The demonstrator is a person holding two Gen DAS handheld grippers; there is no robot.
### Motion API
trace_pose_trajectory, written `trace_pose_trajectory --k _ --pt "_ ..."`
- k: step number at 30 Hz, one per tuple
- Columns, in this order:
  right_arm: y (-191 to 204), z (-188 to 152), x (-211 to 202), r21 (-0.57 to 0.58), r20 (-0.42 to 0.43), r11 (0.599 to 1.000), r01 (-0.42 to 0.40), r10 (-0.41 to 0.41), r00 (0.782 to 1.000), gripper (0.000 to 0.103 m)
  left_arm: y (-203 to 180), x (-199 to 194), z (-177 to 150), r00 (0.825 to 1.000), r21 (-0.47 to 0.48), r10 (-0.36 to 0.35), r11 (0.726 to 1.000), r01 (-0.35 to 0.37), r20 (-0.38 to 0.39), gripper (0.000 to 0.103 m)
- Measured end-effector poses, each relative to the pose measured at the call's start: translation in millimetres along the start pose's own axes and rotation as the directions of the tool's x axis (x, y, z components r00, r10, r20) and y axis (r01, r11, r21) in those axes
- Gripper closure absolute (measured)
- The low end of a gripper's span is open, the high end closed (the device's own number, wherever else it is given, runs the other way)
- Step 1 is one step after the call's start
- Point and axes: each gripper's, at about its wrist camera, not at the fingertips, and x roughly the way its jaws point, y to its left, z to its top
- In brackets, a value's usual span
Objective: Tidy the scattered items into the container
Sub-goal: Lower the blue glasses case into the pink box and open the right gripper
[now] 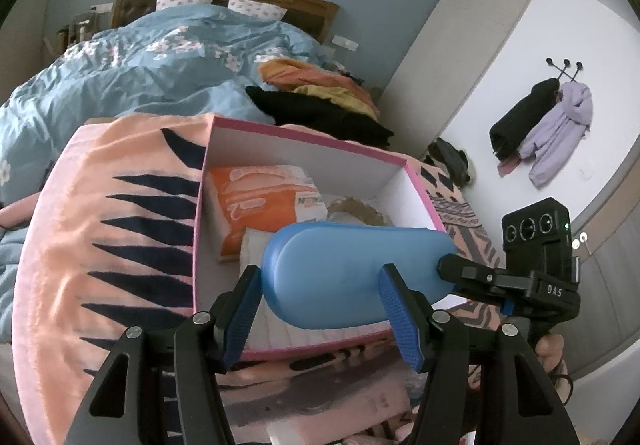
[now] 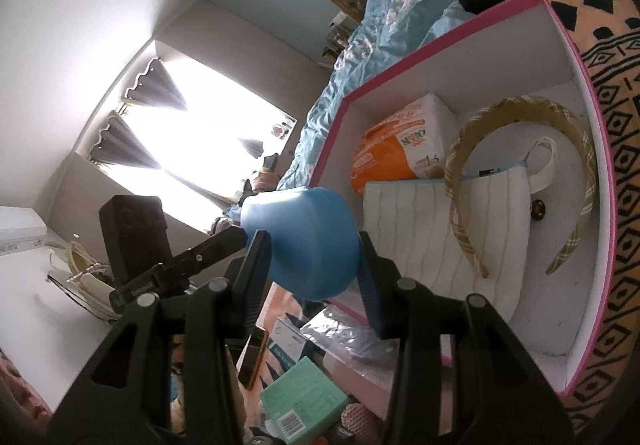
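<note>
A blue plastic bottle [image 1: 348, 277] hangs over the near edge of the pink-rimmed white box [image 1: 304, 145]. My left gripper [image 1: 320, 309] is shut on the bottle's one end. My right gripper [image 2: 316, 265] is shut on its other end [image 2: 304, 241]; its black body also shows in the left wrist view [image 1: 536, 269]. In the box [image 2: 440, 57] lie an orange-and-white pack [image 2: 400, 141], a cream striped pouch [image 2: 436, 233] and a plaid headband [image 2: 568, 149]. The pack also shows in the left wrist view [image 1: 260, 201].
The box stands on a peach blanket with black patterns [image 1: 112, 225] on the bed. A green box [image 2: 304, 401], a phone [image 2: 254, 361], a clear plastic bag [image 2: 352, 337] and other small items lie before the box. Dark and orange clothes [image 1: 320, 101] lie behind it.
</note>
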Motion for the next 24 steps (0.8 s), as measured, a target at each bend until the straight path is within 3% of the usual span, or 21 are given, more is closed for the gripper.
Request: trace_pose_trajectory --k 9,12,13,15,21,24 --pt "-6 3 12 0.006 -0.019 0.999 0.041 -0.041 0.999 0.058 11 13 1 0.999 -0.01 0.027 1.0 -0.027 -0.021 0.042" --pt "-6 3 19 0.004 -0.037 0.999 0.055 -0.054 0.998 0.059 15 24 1 0.995 0.003 0.098 0.995 -0.098 -0.037 0.045" --pt "-4 3 22 -0.006 -0.043 0.998 0.064 -0.064 0.997 0.059 17 29 0 0.993 0.001 0.105 0.994 -0.105 -0.049 0.052" --pt "-4 3 32 -0.017 -0.064 0.995 0.098 -0.099 0.993 0.059 21 43 -3 0.991 -0.007 0.092 0.996 -0.094 -0.101 0.059" --pt "-2 -1 63 -0.119 -0.138 0.948 0.296 -0.311 0.94 0.059 18 55 -10 0.984 0.022 0.137 0.991 -0.136 -0.116 0.06" --pt "-3 0 63 -0.135 -0.132 0.937 0.322 -0.339 0.931 0.059 17 52 -11 0.982 0.032 0.152 0.988 -0.149 -0.111 0.06"
